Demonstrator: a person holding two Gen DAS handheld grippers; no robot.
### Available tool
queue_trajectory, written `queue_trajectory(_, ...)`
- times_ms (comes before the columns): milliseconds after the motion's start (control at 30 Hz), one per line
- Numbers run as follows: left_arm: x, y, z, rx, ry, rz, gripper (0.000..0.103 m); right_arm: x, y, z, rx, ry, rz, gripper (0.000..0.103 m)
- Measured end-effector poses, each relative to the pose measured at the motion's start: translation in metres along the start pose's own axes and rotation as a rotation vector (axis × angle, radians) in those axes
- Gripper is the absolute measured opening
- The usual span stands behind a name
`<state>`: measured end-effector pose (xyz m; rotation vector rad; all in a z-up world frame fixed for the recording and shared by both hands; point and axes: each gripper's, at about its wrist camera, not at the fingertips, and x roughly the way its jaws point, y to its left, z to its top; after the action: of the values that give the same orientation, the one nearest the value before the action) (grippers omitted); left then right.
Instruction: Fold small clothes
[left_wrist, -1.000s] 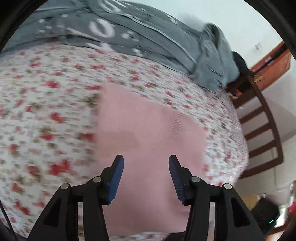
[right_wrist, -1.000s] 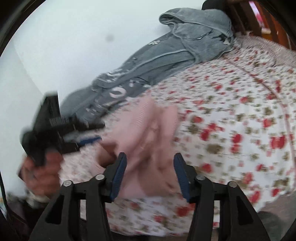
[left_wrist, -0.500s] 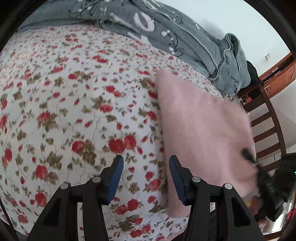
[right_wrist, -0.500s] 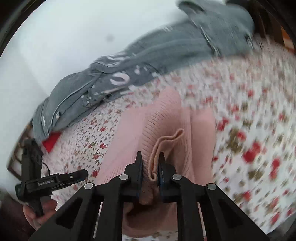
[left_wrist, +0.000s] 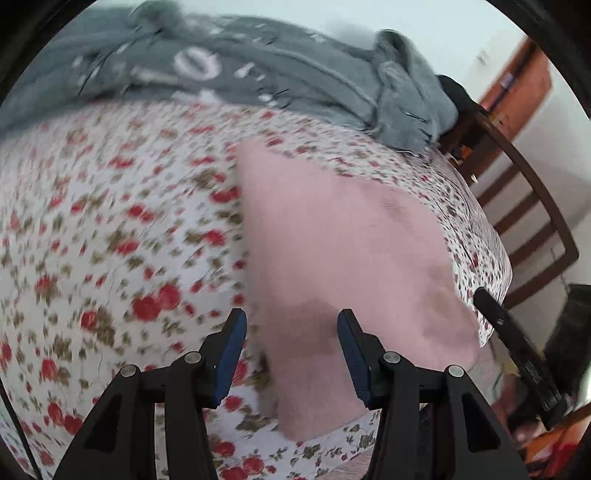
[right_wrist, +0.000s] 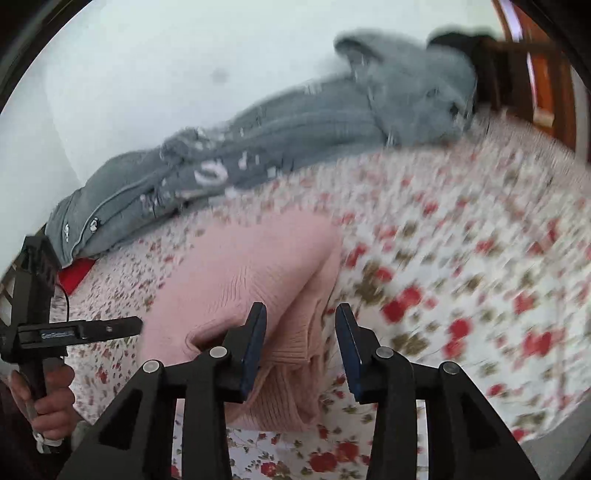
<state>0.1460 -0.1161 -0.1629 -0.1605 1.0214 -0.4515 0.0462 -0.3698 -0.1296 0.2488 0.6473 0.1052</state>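
A pink knitted garment lies folded on the flowered bedspread. In the right wrist view it shows a rounded fold and a ribbed hem near my fingers. My left gripper is open and empty, just above the garment's near left edge. My right gripper is open over the ribbed hem and holds nothing. The right gripper also shows at the garment's right edge in the left wrist view. The left gripper shows in the right wrist view, hand-held, left of the garment.
A grey printed garment lies bunched along the back of the bed by the white wall. A wooden chair stands at the bed's right side. A red item peeks out under the grey cloth.
My right gripper, shut on the pink hem half a second ago, has opened and let it go. My left gripper has swung back toward the garment's near edge, still open.
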Motion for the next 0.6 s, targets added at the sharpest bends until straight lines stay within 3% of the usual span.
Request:
queue_trajectory(167, 0.009, -0.022, 0.001, 0.034, 0.006, 0.014, 0.05, -0.012, 0.042, -0.017, -0.166, -0.043, 0.109, 0.039)
queue_trajectory(233, 0.011, -0.023, -0.005, 0.052, -0.002, 0.051, 0.054, -0.002, 0.054, -0.03, -0.219, -0.01, 0.088, 0.039)
queue_trajectory(267, 0.013, -0.023, -0.008, 0.061, -0.004, 0.066, 0.056, 0.007, 0.054, -0.038, -0.232, 0.017, 0.037, 0.037)
queue_trajectory(333, 0.016, -0.019, -0.014, 0.06, 0.021, 0.053, 0.059, 0.026, 0.043, -0.052, -0.199, 0.095, -0.011, 0.02)
queue_trajectory(367, 0.017, -0.017, -0.017, 0.052, 0.032, 0.039, 0.059, 0.031, 0.034, -0.057, -0.156, 0.119, 0.008, 0.007)
queue_trajectory(467, 0.014, -0.017, -0.022, 0.054, 0.035, 0.013, 0.059, 0.013, 0.012, -0.062, -0.061, 0.074, 0.067, 0.005)
queue_trajectory(533, 0.011, -0.023, -0.025, 0.09, 0.023, 0.024, 0.059, -0.007, 0.006, -0.061, -0.021, 0.01, 0.112, 0.005)
queue_trajectory(600, 0.014, -0.028, -0.026, 0.112, 0.026, 0.044, 0.059, -0.008, 0.002, -0.062, 0.008, 0.002, 0.13, 0.005)
